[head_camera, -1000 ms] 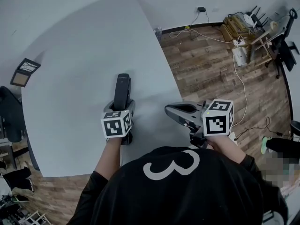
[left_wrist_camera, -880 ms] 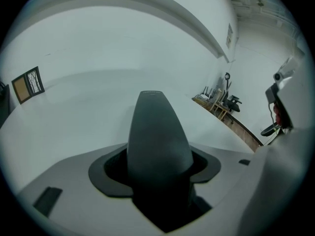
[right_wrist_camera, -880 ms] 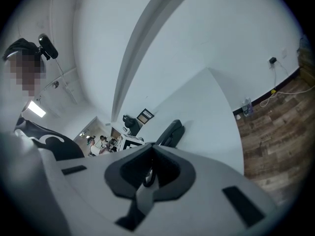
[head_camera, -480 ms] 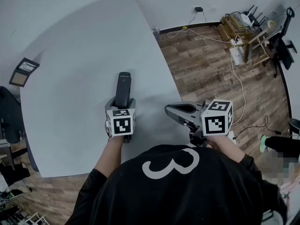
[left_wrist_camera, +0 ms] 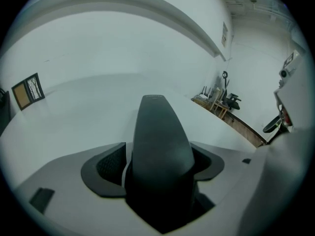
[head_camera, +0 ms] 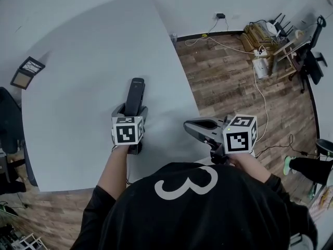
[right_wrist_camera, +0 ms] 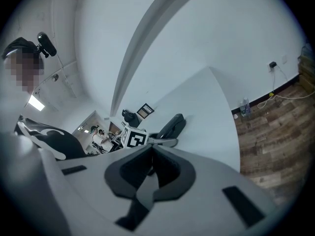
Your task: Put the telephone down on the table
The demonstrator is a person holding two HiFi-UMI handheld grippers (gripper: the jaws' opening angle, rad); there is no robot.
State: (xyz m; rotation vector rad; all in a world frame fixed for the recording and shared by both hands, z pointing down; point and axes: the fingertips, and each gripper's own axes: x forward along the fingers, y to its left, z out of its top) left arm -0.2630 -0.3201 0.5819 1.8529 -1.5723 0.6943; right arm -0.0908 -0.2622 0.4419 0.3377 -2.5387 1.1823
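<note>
A black telephone handset (head_camera: 136, 90) lies lengthwise on the white table (head_camera: 88, 51), with its far end pointing away from me. My left gripper (head_camera: 131, 110) straddles its near end. In the left gripper view the telephone (left_wrist_camera: 157, 127) fills the space between the jaws of the left gripper (left_wrist_camera: 157, 159). These jaws have just been opening, and a pale gap shows beside the left pad, so the gripper is open. My right gripper (head_camera: 187, 124) hovers at the table's right edge, empty and shut. In the right gripper view its pads meet at the tip of the right gripper (right_wrist_camera: 151, 147), and the telephone (right_wrist_camera: 172, 126) shows beyond.
A small framed picture (head_camera: 27, 72) lies at the table's far left edge. The table's right edge (head_camera: 184, 82) drops to a wooden floor with cables and stacked gear (head_camera: 265, 40). A dark chair (head_camera: 9, 124) stands to the left.
The left gripper's jaws have spread a little around the telephone, and its marker cube has rolled slightly. The telephone stays where it lay. The right gripper has hardly moved.
</note>
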